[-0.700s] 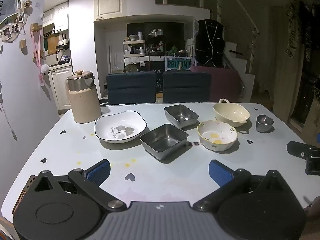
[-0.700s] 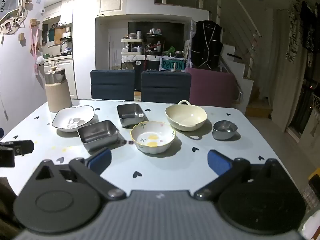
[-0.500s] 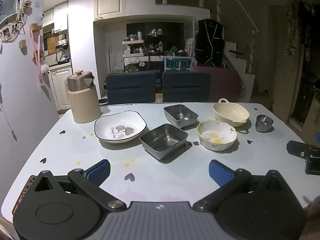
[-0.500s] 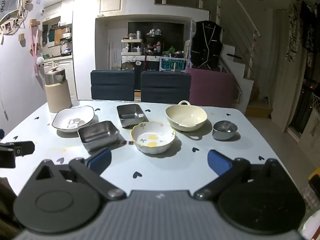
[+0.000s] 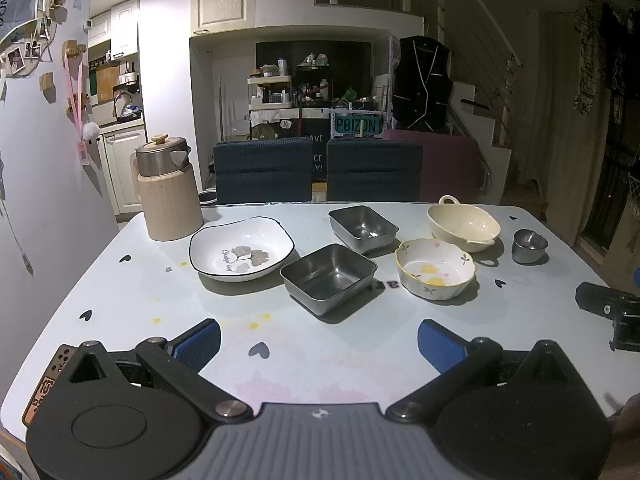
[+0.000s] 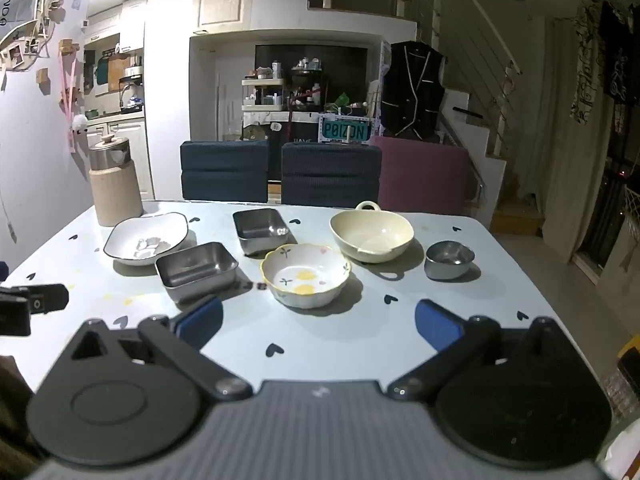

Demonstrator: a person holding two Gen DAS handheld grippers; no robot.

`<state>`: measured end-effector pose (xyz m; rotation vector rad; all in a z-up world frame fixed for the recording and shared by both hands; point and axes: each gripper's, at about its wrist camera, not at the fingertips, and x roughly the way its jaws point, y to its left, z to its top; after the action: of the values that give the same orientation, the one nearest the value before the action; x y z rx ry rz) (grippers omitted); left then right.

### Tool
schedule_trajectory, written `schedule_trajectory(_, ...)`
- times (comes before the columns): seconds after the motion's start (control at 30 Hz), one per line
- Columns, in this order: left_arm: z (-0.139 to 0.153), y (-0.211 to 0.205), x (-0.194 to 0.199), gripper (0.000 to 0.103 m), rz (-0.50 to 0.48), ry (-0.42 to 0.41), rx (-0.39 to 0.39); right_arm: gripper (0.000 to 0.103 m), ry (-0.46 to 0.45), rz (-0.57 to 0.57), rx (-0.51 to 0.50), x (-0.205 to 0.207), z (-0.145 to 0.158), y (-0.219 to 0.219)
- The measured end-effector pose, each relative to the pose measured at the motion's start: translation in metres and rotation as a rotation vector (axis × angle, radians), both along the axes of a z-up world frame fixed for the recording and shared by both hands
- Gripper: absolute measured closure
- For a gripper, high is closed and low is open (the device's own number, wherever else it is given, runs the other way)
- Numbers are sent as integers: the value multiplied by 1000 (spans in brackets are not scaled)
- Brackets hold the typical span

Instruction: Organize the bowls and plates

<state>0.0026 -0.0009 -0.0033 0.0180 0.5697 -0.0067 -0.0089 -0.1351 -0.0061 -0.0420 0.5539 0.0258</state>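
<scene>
Reading "POIZON", a teal sign (image 5: pixel 356 124) stands behind the bench (image 5: pixel 132 280), while the left gripper (image 5: pixel 319 340) and right gripper (image 6: pixel 319 322) hang wide, empty, over its bare near edge.

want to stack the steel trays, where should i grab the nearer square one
Grip the near steel tray by its rim, one finger inside and one outside the wall. Come from above and the near side with the left hand-held gripper, which is open. The walls stand upright and thin, and the tray looks empty.

Both wrist views over shared table (image 5: pixel 120 296)
</scene>
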Motion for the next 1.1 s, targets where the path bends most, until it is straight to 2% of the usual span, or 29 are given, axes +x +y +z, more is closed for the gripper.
schedule_trajectory(1.1, -3, -2, 0, 0, -3, 6, -8, 0, 1, 5, -1, 0, -1, 0)
